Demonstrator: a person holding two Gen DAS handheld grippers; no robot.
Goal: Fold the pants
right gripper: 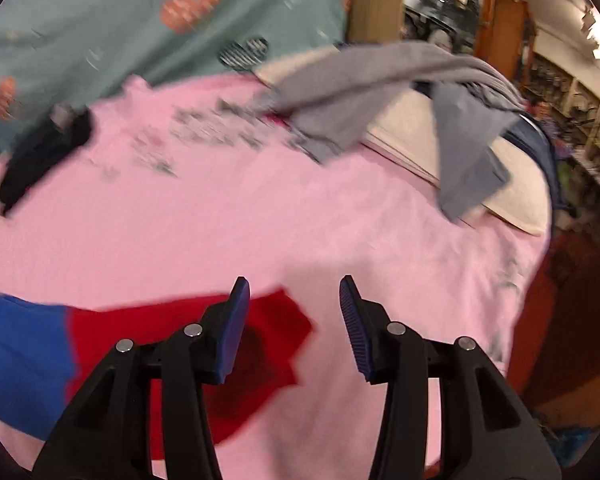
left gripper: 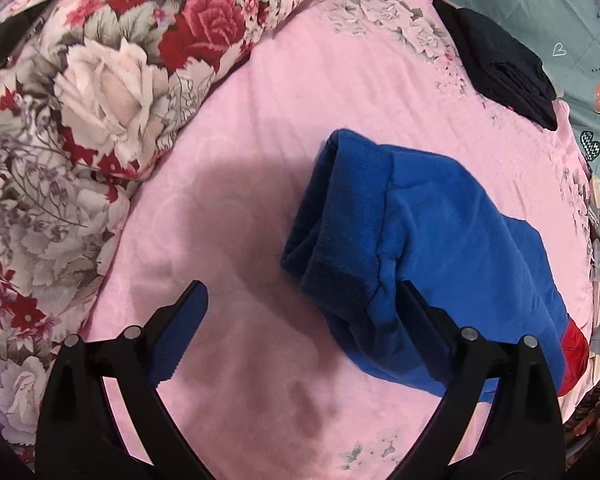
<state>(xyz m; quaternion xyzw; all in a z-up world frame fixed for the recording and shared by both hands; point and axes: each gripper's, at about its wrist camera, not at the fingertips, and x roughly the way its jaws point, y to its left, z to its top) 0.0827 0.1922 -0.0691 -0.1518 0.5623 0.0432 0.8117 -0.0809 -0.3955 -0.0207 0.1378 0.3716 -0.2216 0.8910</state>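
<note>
The pants (left gripper: 440,248) lie folded into a thick blue bundle on the pink bedsheet (left gripper: 300,80), with a red part at their right end. My left gripper (left gripper: 300,292) hovers over the bundle's near left corner, wide open and gripping nothing; its right finger (left gripper: 420,312) overlaps the blue cloth in the picture. In the right wrist view the pants (right gripper: 140,360) show their red end, with blue at the far left. My right gripper (right gripper: 294,280) is open above the sheet (right gripper: 260,220), nothing between its pads, its left finger (right gripper: 232,332) over the red cloth.
A floral quilt (left gripper: 100,100) is heaped on the left. A folded black garment (left gripper: 500,60) lies at the far right on the sheet, also seen as the black garment (right gripper: 40,152). Grey clothes (right gripper: 380,92) lie over a cream cushion (right gripper: 412,132). The bed's edge drops off at right.
</note>
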